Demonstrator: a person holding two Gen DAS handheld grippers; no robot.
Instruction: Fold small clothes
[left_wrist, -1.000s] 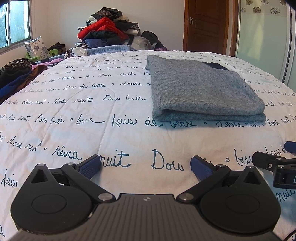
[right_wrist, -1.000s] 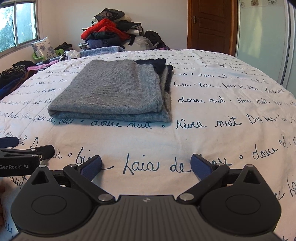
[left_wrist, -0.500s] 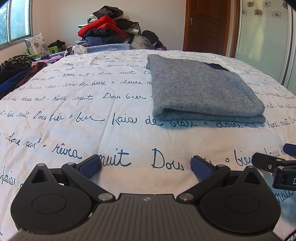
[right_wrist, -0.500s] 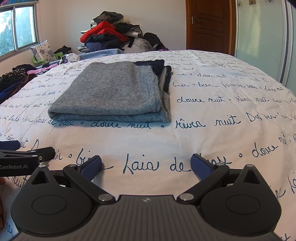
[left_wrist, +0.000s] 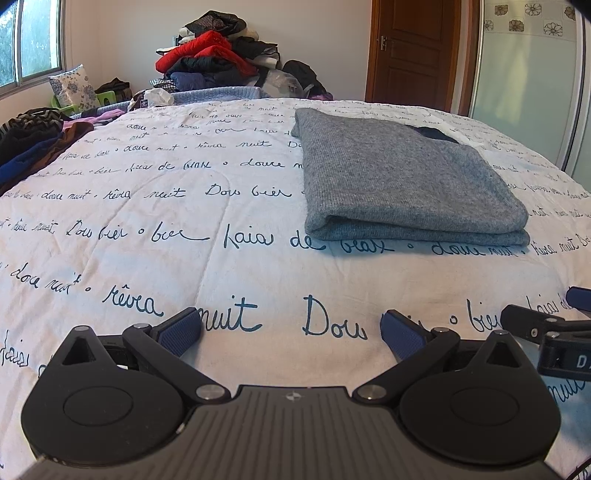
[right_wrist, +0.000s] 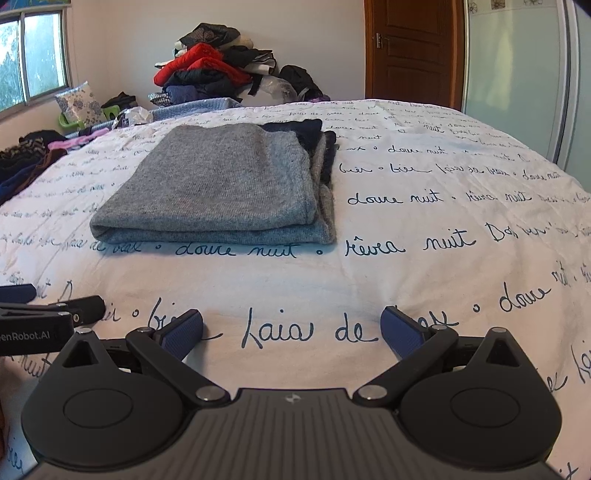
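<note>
A folded grey knit garment (left_wrist: 402, 184) lies flat on the white bedspread (left_wrist: 184, 206), ahead and right in the left wrist view; in the right wrist view it (right_wrist: 221, 192) lies ahead and left, with dark cloth showing at its far right edge. My left gripper (left_wrist: 291, 334) is open and empty, low over the bedspread short of the garment. My right gripper (right_wrist: 291, 332) is open and empty, also short of it. The right gripper shows at the right edge of the left wrist view (left_wrist: 546, 332); the left gripper shows at the left edge of the right wrist view (right_wrist: 44, 317).
A pile of unfolded clothes (left_wrist: 218, 62) sits at the far end of the bed by the wall. More dark clothes (left_wrist: 33, 144) lie along the bed's left side under the window. A wooden door (left_wrist: 413, 51) and a sliding wardrobe door (left_wrist: 528, 88) stand at the right.
Both cameras have tilted slightly and the view shifted a little. The folded garment has not moved. Both grippers stay open.
</note>
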